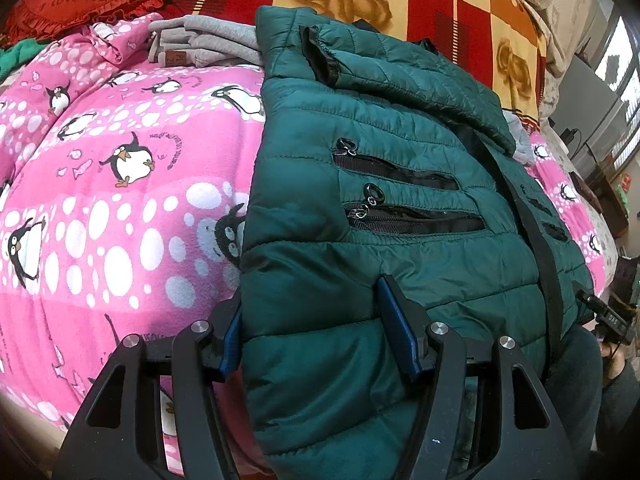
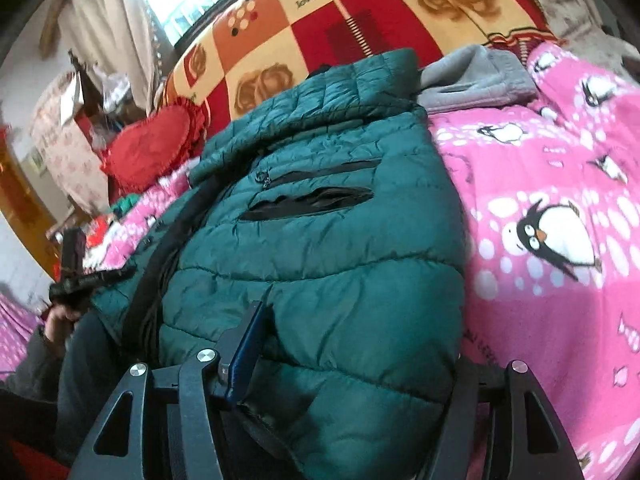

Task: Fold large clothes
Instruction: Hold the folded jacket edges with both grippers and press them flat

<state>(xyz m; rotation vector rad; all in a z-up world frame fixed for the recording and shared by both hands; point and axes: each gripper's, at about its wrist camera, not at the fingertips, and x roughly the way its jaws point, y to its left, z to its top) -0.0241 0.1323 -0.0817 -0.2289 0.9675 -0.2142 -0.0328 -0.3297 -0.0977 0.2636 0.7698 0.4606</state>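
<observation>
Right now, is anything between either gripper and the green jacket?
Nothing visible. The left gripper already straddles the jacket at its near edge, and the right gripper straddles the opposite near corner, though only one of its fingers shows. The grey garment lies beyond the jacket.

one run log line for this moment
stage: fold under way | item: green puffer jacket on pink penguin blanket | left gripper: shut on jacket's near edge | right gripper: shut on jacket's near edge
</observation>
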